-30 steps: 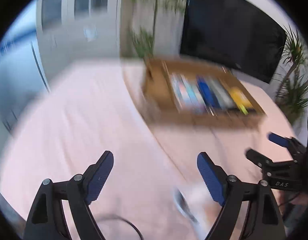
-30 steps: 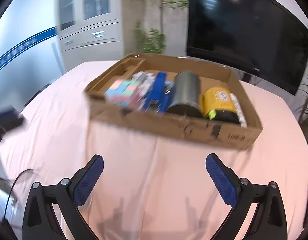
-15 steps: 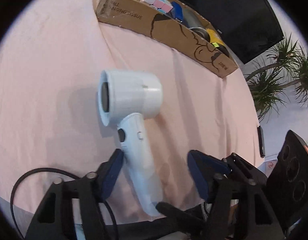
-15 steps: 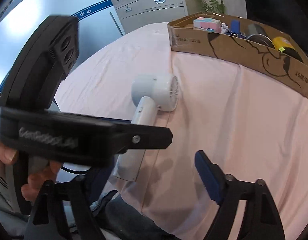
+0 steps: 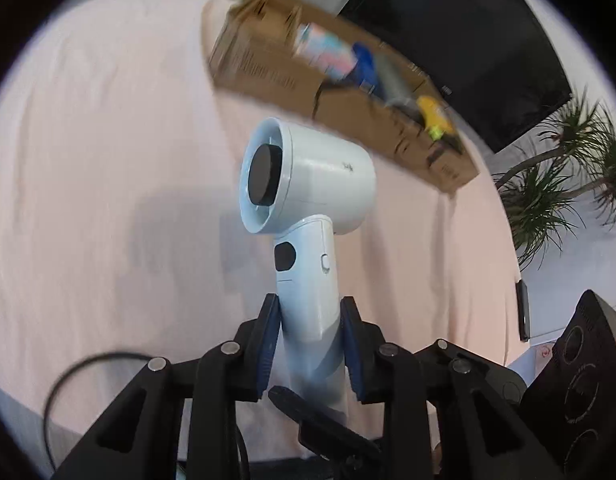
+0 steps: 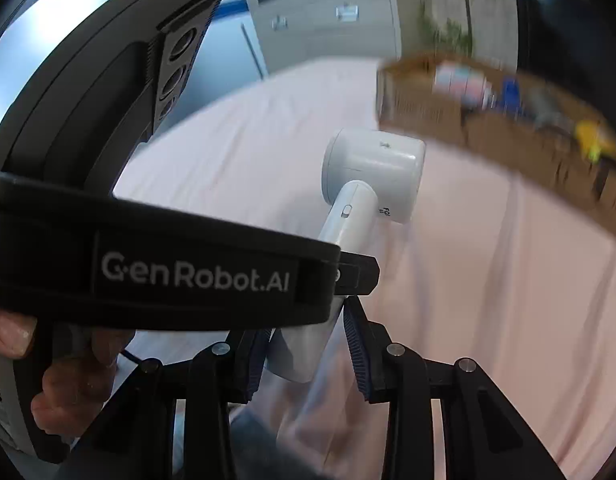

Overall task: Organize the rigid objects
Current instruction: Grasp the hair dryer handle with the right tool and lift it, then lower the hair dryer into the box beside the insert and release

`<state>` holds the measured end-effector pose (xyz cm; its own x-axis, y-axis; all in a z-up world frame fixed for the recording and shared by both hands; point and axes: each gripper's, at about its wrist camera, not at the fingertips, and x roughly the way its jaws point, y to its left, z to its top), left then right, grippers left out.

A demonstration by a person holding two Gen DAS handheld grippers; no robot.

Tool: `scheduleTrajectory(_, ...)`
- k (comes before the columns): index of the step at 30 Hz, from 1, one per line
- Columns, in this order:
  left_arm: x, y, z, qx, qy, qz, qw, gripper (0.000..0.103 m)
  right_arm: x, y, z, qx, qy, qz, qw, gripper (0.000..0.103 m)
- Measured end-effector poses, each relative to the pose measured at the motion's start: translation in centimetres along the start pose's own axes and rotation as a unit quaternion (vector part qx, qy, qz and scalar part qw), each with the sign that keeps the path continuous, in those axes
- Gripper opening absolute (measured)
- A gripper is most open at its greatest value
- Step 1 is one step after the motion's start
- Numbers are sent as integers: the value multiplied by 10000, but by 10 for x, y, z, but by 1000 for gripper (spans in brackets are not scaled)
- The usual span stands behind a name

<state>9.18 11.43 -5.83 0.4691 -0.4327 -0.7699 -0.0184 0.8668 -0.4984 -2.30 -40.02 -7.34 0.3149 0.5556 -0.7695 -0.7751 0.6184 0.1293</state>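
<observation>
- The left gripper has its blue pads closed against both sides of the dryer handle, low down, so the heavy head stands clear above the grip.
- The right gripper sits at the butt of the same handle; one pad looks close to it and the other shows a gap, so I cannot tell whether it is gripping or only steadying.
- The dryer seems lifted off the pink cloth, its head pointing towards the box.
- The box lies across the table, well apart from the dryer, already holding a blue item, a yellow can and pastel blocks.
- I judge the dryer is bound for that box, likely its free near end.
</observation>
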Motion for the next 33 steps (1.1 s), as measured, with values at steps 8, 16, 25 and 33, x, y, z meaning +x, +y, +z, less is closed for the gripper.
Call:
scheduleTrajectory(8,-44,-24,157,944,-1017,107,9903,29,-13,-22,149,-355,-973,-481,9935,34)
scheduleTrajectory(16,33,23,307,689,-176,-271,9971,29,67,-103,276,641,-529,-215,9963,35)
scheduleTrajectory(25,119,67,332,233,783,-423,9958,30,149,-167,298,1534,483,71,9870,32)
scheduleTrajectory(33,-7,22,275,1196,-1288,1488,9731,84,67,-161,260,1720,-293,-619,9827,95)
